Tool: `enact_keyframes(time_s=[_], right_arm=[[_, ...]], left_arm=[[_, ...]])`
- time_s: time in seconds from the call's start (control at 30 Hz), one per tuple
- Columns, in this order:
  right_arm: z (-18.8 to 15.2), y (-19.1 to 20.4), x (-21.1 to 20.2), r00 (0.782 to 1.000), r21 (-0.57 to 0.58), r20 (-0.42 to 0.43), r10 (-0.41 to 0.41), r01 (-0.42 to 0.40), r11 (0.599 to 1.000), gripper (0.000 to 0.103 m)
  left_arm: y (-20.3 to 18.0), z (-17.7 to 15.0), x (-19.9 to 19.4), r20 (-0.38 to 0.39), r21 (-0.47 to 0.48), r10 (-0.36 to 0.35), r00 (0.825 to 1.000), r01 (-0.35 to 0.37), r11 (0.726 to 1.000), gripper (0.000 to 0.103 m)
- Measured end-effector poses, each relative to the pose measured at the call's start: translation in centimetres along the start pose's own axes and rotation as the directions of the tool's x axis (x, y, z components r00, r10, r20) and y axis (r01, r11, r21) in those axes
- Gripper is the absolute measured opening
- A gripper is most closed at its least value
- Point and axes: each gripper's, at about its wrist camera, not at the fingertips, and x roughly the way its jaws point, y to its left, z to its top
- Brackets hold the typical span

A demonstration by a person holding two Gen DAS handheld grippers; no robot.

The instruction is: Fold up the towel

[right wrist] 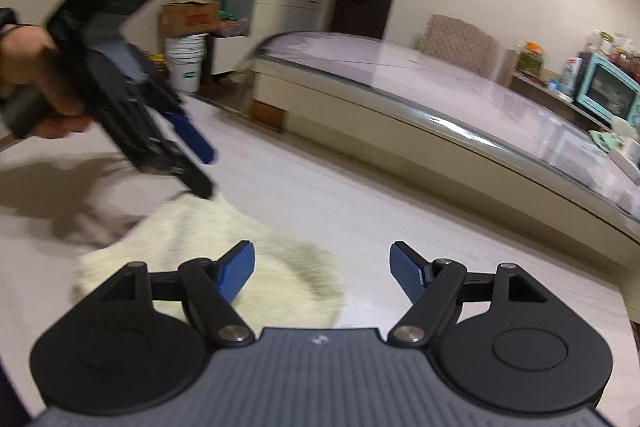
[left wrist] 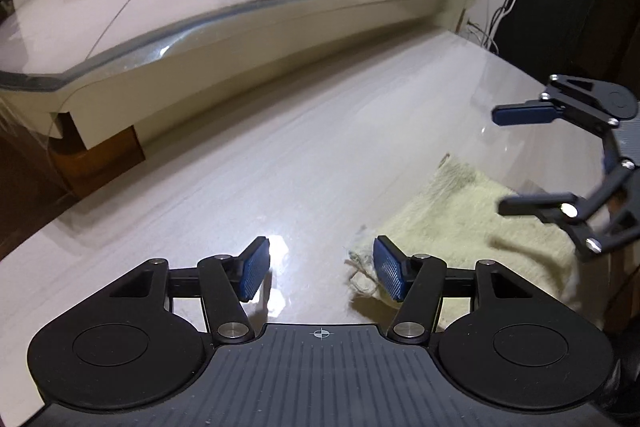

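On the pale table [left wrist: 304, 155] nearest the cameras: cream towel [left wrist: 472, 223] lying bunched, frayed corner just beside left gripper [left wrist: 320, 273]. Left gripper jaws apart, nothing between them, only bare table. Right gripper [right wrist: 322, 275] also spread wide and empty, towel under its left pad. Left wrist view cuts right gripper off at frame edge. Right wrist view is blurred: left gripper's lower finger probably touches the towel's far edge, can't confirm. Cardboard box [right wrist: 190, 17] and white bucket [right wrist: 186, 61] carry print, unreadable. No brand legible on either gripper
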Motion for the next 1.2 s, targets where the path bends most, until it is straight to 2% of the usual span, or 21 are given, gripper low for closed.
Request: enact_keyframes(time_s=[0.17, 0.33, 0.5, 0.57, 0.6, 0.63, 0.77, 0.83, 0.93, 1.0, 1.13, 1.2], right_arm=[[-0.8, 2.5, -0.6, 0.998, -0.061, -0.008, 0.068, -0.068, 0.996, 0.077], [-2.2, 5.4, -1.2, 0.998, -0.199, -0.014, 0.066, -0.067, 0.978, 0.077], [-1.2, 4.1, -2.0, 0.996, -0.158, 0.003, 0.091, -0.090, 0.983, 0.077], [-0.6, 3.2, -2.6, 0.991, -0.093, 0.022, 0.132, -0.129, 0.987, 0.076], [-0.1, 2.4, -3.2, 0.979, -0.029, 0.028, 0.204, -0.203, 0.979, 0.075], [0.0, 2.7, -3.4, 0.974, -0.040, 0.020, 0.226, -0.225, 0.973, 0.072], [0.3, 4.5, -3.7, 0.959, -0.121, -0.013, 0.283, -0.283, 0.952, 0.045], [0.4, 6.2, -3.2, 0.957, -0.196, -0.032, 0.290, -0.290, 0.937, 0.044], [0.4, 7.6, -2.2, 0.954, -0.244, -0.056, 0.295, -0.300, 0.922, 0.042], [0.2, 8.4, -1.5, 0.956, -0.272, -0.067, 0.286, -0.293, 0.917, 0.035], [0.1, 9.0, -0.8, 0.961, -0.294, -0.067, 0.269, -0.277, 0.915, 0.013], [0.0, 9.2, -1.3, 0.963, -0.311, -0.063, 0.262, -0.268, 0.912, 0.011]], left_arm=[[1.3, -0.5, 0.3, 0.007, -0.058, -0.027, 1.000, 0.027, 0.998, 0.074], [1.1, -0.9, -0.2, 0.027, -0.062, -0.024, 0.999, 0.025, 0.998, 0.071], [-0.4, -1.3, -2.6, 0.064, -0.040, 0.002, 0.998, 0.001, 0.999, 0.071], [-1.9, -1.8, -4.1, 0.065, -0.016, -0.014, 0.998, 0.015, 1.000, 0.071], [-2.6, -2.2, -4.7, 0.057, -0.008, -0.025, 0.998, 0.025, 1.000, 0.071], [-3.2, -2.5, -5.1, 0.047, -0.002, -0.036, 0.998, 0.036, 0.999, 0.071], [-4.6, -3.7, -6.4, 0.036, 0.011, -0.022, 0.999, 0.021, 1.000, 0.071], [-5.0, -4.6, -7.3, 0.047, -0.009, -0.005, 0.999, 0.006, 1.000, 0.071], [-5.0, -5.9, -8.5, 0.073, -0.071, 0.006, 0.997, -0.001, 0.998, 0.072], [-5.1, -6.7, -9.1, 0.081, -0.097, 0.007, 0.997, 0.001, 0.995, 0.072], [-5.6, -7.7, -9.5, 0.090, -0.116, 0.006, 0.996, 0.004, 0.993, 0.072], [-5.6, -8.0, -9.6, 0.092, -0.120, 0.003, 0.996, 0.008, 0.993, 0.072]])
